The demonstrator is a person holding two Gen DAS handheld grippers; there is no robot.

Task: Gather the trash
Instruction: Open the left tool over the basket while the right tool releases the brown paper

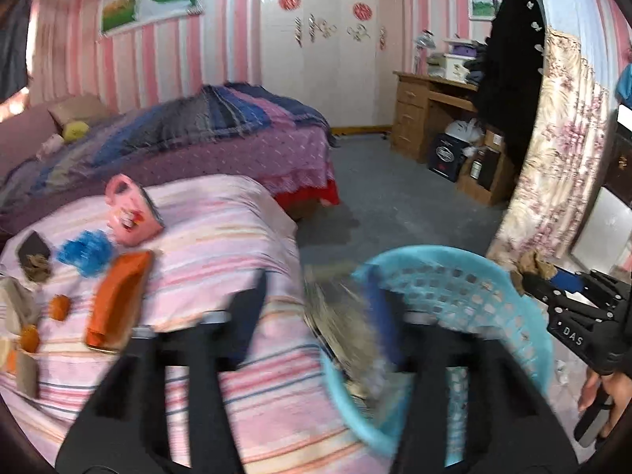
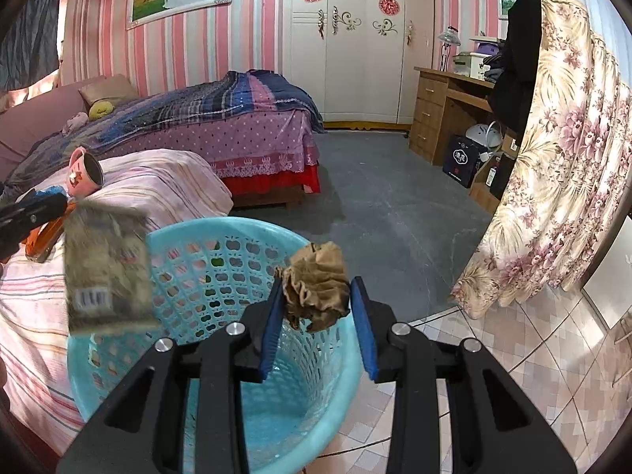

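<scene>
Right gripper (image 2: 316, 308) clamping crumpled brown paper (image 2: 318, 290) mid-frame, above the blue basket (image 2: 221, 316). Left gripper (image 1: 316, 308) standing wide, gripping nothing; blurred flat wrapper (image 2: 106, 268) hanging at basket's left rim.

A basket (image 2: 221, 276) stood on the floor just beside the near bed's (image 2: 166, 181) foot. A wrapper (image 2: 106, 268) hung in the air over the basket's rim on the bed side, free of the left gripper (image 1: 316, 304), whose jaws stood apart. The right gripper (image 2: 316, 300) held a paper wad (image 2: 316, 288) above the basket's mouth. On the near bed lay a mug (image 1: 130, 213) on its side, with a box (image 1: 118, 300) before it. A second bed (image 2: 221, 126) stood behind, the wardrobe (image 2: 355, 39) beyond it, a desk (image 2: 446, 110) to the right.
</scene>
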